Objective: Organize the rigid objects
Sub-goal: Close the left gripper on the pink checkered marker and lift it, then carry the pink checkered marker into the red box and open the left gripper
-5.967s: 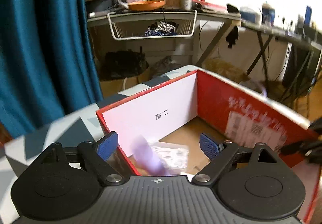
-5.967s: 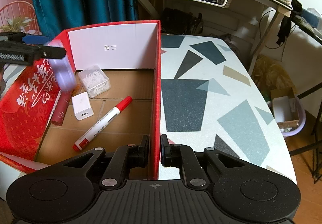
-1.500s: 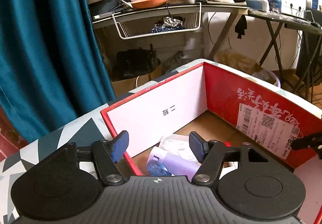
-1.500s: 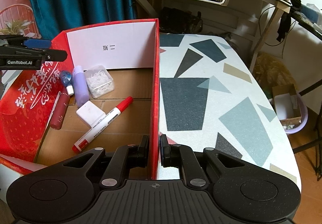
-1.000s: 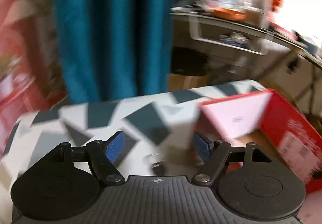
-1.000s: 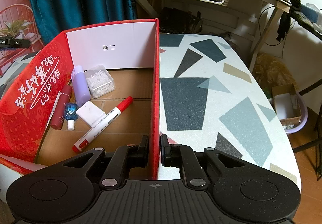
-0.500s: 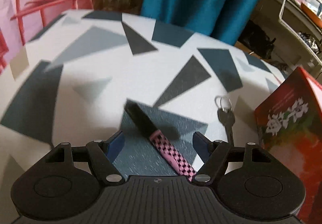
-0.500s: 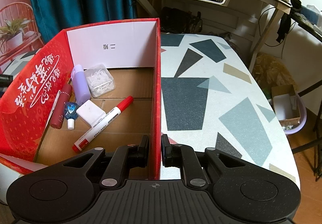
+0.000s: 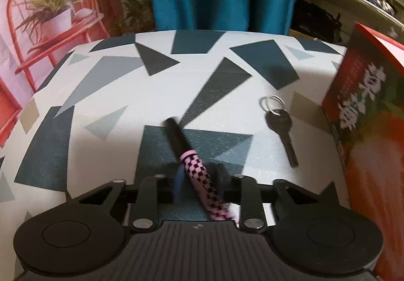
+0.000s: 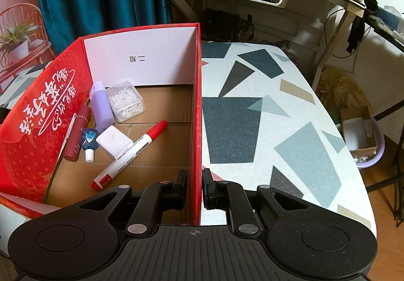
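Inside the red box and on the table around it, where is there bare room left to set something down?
In the red box, the floor along the right wall beyond the red marker is bare; the left side is crowded by the lilac bottle, clear case and white adapter. The table right of the box is bare. Left of it, free patches border the pen and key.

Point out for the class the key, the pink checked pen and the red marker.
key (image 9: pixel 279 121): left wrist view, on its dark head.
pink checked pen (image 9: pixel 195 170): left wrist view, on its checked grip.
red marker (image 10: pixel 131 154): right wrist view, on its white barrel.
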Available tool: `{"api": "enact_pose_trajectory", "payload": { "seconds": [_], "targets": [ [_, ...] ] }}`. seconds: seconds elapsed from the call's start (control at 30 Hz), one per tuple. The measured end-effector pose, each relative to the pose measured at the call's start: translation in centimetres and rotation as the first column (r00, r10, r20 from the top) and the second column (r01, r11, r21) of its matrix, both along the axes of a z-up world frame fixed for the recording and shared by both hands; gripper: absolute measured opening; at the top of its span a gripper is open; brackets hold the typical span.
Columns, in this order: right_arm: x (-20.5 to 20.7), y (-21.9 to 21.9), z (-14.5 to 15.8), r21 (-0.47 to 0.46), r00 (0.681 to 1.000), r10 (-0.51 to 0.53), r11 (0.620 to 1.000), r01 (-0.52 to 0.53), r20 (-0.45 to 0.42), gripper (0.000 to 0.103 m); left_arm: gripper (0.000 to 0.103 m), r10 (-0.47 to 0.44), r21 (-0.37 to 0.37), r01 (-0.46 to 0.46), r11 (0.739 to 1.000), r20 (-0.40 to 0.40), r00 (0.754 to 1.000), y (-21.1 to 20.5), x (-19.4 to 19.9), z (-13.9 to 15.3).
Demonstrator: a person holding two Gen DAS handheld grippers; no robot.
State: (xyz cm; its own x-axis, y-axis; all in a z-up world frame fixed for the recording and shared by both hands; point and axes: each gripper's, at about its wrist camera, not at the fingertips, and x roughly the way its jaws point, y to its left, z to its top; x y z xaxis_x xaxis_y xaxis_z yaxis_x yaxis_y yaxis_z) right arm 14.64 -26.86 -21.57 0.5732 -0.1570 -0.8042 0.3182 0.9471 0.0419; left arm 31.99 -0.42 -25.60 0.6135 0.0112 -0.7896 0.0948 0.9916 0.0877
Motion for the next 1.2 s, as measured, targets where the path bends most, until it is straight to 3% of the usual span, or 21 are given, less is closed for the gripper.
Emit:
{"api": "enact_pose_trajectory", "payload": {
  "seconds": [0.3,0.77,1.2],
  "targets": [
    [-0.1,0.0,0.1,0.004,1.0,-0.001,1.0,0.001,0.003,0.013,0.018,-0.144,0.033,0.143,0.989,0.03,0.989,-2.5,-3.1,-0.6],
    [0.0,0.0,0.1,0.004,1.0,-0.001,1.0,0.001,0.002,0.013,0.018,-0.148,0.018,0.147,0.989,0.083,0.985,-2.4,-4.4,-1.1],
    [0.0,0.1,0.1,0.002,1.0,-0.001,1.0,0.001,0.0,0.015,0.018,-0.152,-0.008,0.153,0.988,0.086,0.985,-1.8,-4.3,-1.1]
  ]
}}
